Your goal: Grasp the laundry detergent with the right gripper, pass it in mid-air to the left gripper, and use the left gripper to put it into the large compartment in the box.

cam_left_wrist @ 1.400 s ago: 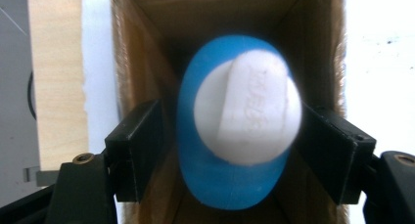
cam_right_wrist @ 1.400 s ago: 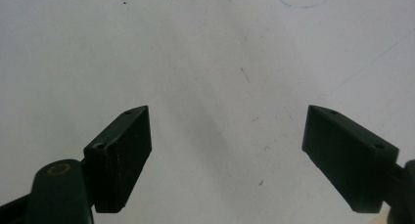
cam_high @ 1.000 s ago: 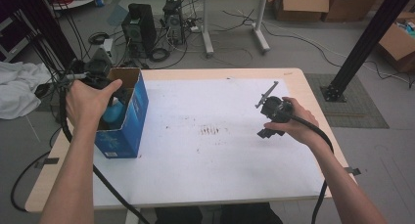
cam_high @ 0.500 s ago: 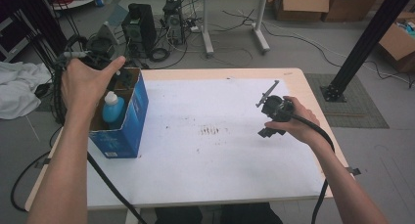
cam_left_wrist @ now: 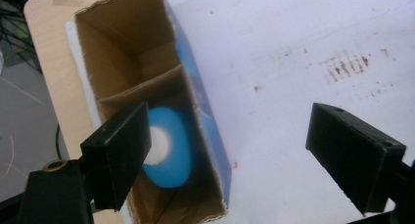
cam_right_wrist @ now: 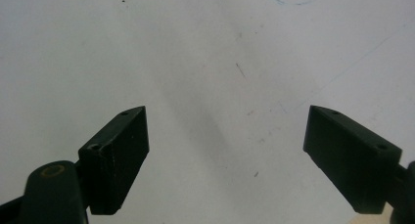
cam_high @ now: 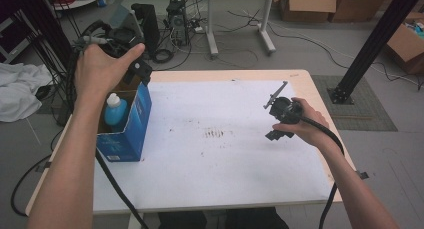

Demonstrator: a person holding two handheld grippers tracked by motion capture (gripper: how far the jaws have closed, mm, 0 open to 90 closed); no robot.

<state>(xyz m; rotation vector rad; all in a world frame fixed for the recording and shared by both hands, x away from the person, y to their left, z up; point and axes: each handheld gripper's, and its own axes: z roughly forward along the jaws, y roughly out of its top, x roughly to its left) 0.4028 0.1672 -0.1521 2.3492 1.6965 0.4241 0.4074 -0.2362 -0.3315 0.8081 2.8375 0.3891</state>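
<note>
A blue cardboard box (cam_high: 131,134) stands open-topped at the table's left edge, with a blue bottle (cam_high: 115,112) with a white cap upright in its near compartment. My left gripper (cam_high: 136,73) hovers above the box's far end, open and holding nothing. In the left gripper view it (cam_left_wrist: 227,158) looks straight down into the box (cam_left_wrist: 208,121) at the bottle (cam_left_wrist: 171,153). My right gripper (cam_high: 273,116) is held open just above the white sheet at the right. In the right gripper view nothing lies between its (cam_right_wrist: 227,155) jaws.
A white sheet (cam_high: 210,169) with brown smudges (cam_high: 215,133) in the middle covers the wooden table. Beyond the far edge are computer towers (cam_high: 177,14), cables and a desk's legs. A black post (cam_high: 372,44) stands at the right and a white cloth (cam_high: 20,91) lies at the left.
My left hand has lifted the gripper up and back from the box top, uncovering the bottle that stays in the box. The right gripper has barely moved.
</note>
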